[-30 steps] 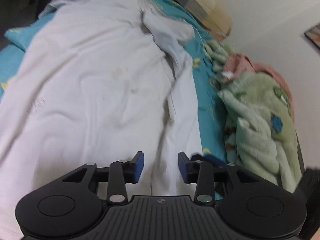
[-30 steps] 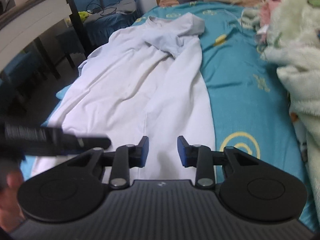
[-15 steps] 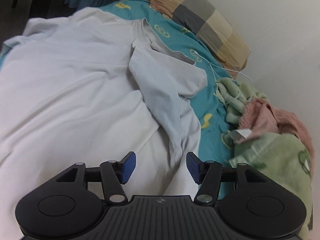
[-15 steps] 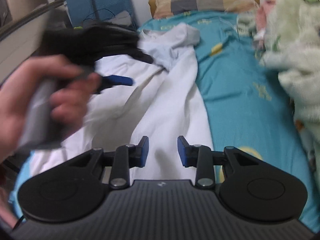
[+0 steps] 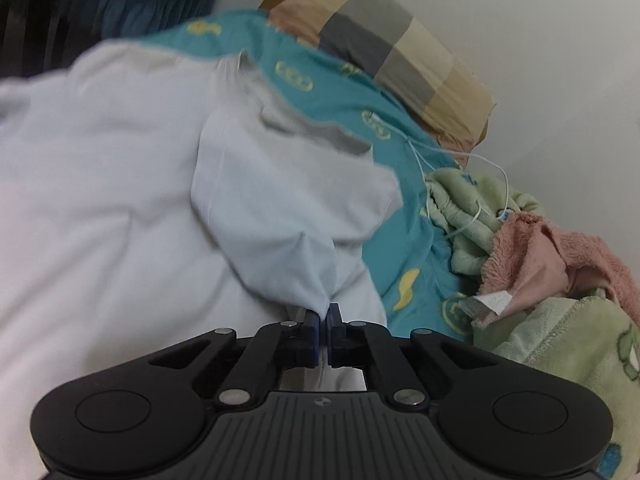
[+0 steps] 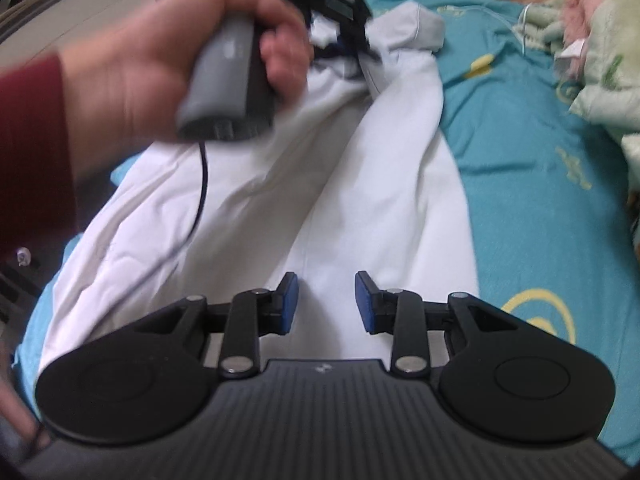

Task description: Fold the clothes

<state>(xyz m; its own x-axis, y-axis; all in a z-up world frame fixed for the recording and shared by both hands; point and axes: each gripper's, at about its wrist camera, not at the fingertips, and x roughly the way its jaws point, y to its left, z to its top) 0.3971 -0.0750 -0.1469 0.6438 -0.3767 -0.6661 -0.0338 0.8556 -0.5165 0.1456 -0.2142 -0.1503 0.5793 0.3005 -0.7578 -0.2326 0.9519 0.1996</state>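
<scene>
The left gripper (image 5: 323,320) has just closed its blue pads on the folded-over sleeve of the white cotton T-shirt (image 5: 120,184), which lies spread on the teal patterned bedsheet (image 6: 520,168), so a fold can likely begin. The right gripper (image 6: 327,302) hovers partly open and empty over the shirt's lower part

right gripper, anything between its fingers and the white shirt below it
Nothing visible. The right gripper hangs open over the white shirt with bare cloth ahead of it; the left hand is further up, off to the side.

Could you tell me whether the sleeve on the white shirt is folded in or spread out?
Folded in: the sleeve lies doubled over the shirt body, and the left hand-held gripper has just closed on its edge.
</scene>
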